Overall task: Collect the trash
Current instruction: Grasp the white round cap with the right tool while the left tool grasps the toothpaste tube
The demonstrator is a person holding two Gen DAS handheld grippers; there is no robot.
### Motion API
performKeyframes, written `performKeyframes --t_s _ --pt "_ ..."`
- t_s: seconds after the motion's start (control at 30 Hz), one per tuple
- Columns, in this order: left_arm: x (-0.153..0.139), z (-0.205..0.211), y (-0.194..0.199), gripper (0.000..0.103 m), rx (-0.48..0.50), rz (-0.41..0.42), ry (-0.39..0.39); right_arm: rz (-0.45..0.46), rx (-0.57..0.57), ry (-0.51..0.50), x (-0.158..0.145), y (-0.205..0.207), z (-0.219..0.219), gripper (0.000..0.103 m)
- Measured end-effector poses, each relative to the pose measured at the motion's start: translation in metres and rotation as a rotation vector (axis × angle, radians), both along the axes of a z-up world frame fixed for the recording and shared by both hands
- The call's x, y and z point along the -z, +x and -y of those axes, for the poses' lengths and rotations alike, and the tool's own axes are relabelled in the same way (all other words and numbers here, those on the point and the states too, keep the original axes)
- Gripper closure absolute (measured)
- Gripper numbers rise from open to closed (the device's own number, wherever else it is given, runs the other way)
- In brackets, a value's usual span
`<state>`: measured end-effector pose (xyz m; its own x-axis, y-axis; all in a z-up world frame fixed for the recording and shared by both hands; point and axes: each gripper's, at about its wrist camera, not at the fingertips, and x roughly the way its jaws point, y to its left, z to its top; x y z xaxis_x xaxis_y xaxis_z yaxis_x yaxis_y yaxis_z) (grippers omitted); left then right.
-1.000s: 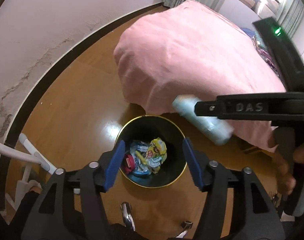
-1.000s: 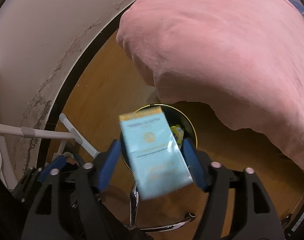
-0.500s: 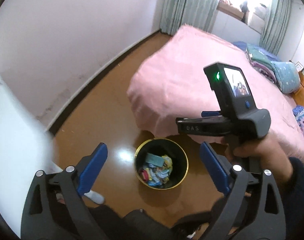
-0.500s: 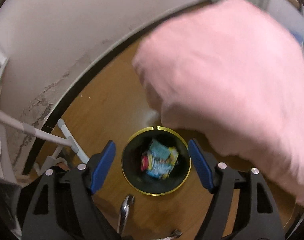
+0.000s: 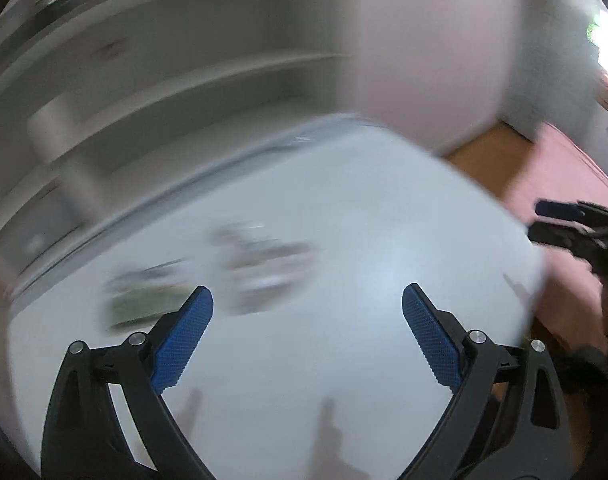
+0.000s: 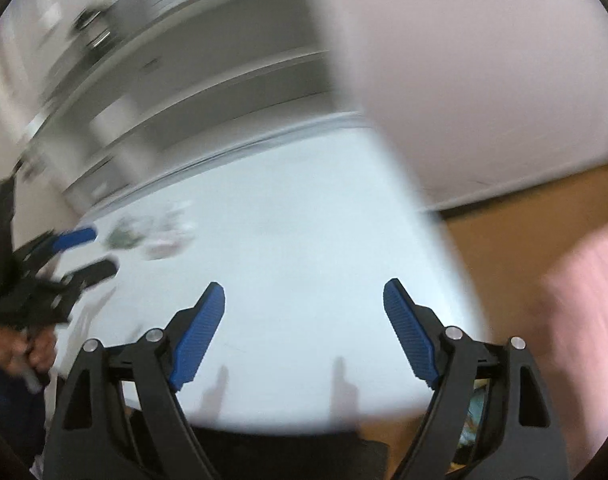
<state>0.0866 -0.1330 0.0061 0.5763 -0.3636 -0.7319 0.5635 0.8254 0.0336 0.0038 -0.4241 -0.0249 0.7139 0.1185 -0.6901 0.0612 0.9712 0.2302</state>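
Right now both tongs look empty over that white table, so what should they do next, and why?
Probably bring the left tongs down on the blurred litter lying on the white table. Both tongs are open and empty, the right tongs opening wider, and that litter looks nearest the left.

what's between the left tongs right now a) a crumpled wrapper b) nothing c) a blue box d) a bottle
b: the left tongs stand wide with only the white table top behind the gap; the blurred litter lies farther off on it.
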Motion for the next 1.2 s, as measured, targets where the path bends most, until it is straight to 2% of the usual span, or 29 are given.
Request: performKeyframes --t_s 0.1,0.23,0.3,0.43,0.53,0.67,0.7,0.73,0.83,0.93,1.07,1.2 --pt "0.002 -0.070 0.021 0.010 -0.141 -0.012 -0.019 -0.052 -0.148 -0.030 0.002 0.064 -0.063 0.024" --pt "0.008 -0.135 0.034 0.010 -0.243 -0.034 -0.030 -0.115 -0.276 -0.071 0.010 0.133 -0.126 0.024" --pt "0.014 -0.156 0.042 0.010 -0.280 -0.045 -0.022 -0.135 -0.303 -0.105 0.011 0.163 -0.144 0.024" --pt "0.025 -0.179 0.052 0.010 -0.307 -0.076 -0.017 -0.196 -0.333 -0.154 0.022 0.216 -0.164 0.034" --pt "0.027 -0.175 0.062 0.010 -0.286 -0.078 -0.010 -0.248 -0.342 -0.177 0.033 0.241 -0.168 0.044" --pt "0.031 -0.157 0.077 0.010 -0.237 -0.078 0.005 -0.298 -0.375 -0.215 0.043 0.258 -0.174 0.048" --pt "0.032 -0.153 0.083 0.010 -0.229 -0.076 0.011 -0.310 -0.391 -0.221 0.044 0.258 -0.175 0.055" --pt "0.031 -0.147 0.090 0.010 -0.213 -0.074 0.019 -0.318 -0.402 -0.234 0.045 0.259 -0.178 0.073" --pt "0.031 -0.129 0.107 0.010 -0.160 -0.081 0.036 -0.297 -0.422 -0.272 0.039 0.258 -0.183 0.073" --pt "0.031 -0.106 0.120 0.010 -0.068 -0.084 0.063 -0.244 -0.417 -0.219 0.023 0.255 -0.179 0.073" --pt "0.033 -0.069 0.133 0.010 0.069 -0.049 0.147 -0.214 -0.413 -0.185 0.011 0.242 -0.166 0.073" --pt "0.051 -0.045 0.143 0.010 0.136 -0.051 0.251 -0.193 -0.418 -0.155 0.004 0.223 -0.153 0.073"
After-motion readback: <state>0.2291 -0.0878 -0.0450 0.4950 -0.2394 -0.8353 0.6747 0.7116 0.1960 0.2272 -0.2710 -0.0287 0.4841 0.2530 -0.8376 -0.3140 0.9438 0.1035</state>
